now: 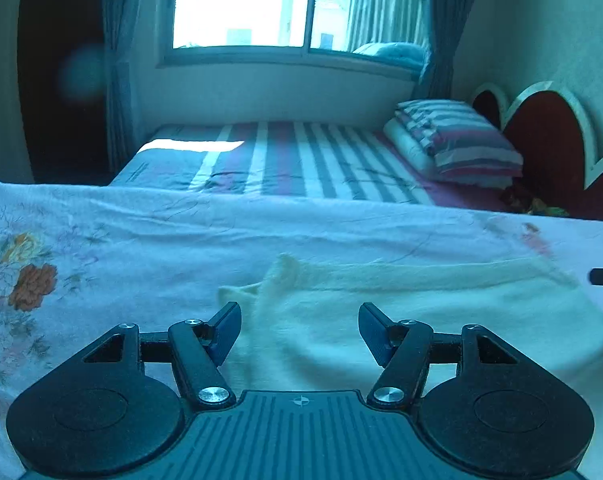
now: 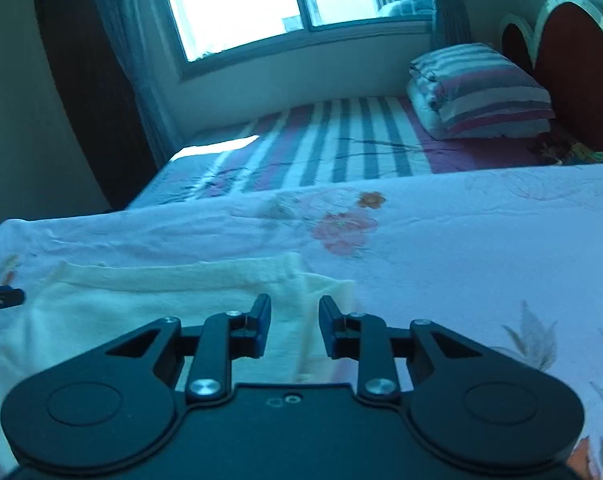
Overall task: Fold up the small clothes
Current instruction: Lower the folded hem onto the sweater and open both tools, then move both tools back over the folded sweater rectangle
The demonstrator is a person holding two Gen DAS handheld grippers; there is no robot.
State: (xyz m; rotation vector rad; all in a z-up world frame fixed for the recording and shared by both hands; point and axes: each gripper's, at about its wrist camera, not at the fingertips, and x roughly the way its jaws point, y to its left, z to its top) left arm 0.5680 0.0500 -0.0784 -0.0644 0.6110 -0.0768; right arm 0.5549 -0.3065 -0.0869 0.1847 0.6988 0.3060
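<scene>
Fingers of the left gripper (image 1: 299,334) are held wide apart, nothing between them, above the near left part of a small cream garment (image 1: 401,320) that is spread flat on a floral sheet (image 1: 101,240). Those of the right gripper (image 2: 294,328) are set closer together but with a clear gap, and no cloth is seen pinched between them; they are poised over the garment's right edge (image 2: 325,292), where a fold or side seam is visible. A dark tip of each tool is caught at the margin of the other's view. The garment is seen lying lengthwise across the sheet, its banded far edge turned toward a striped bed (image 1: 301,152), a striped pillow (image 1: 461,140) and a bright window (image 1: 261,4) beyond. The step in hand is judged to be the approach before a first fold: neither end has yet been gripped. What is called for next, by this reading, is for both grippers to be lowered onto the near corners and closed on the fabric.
</scene>
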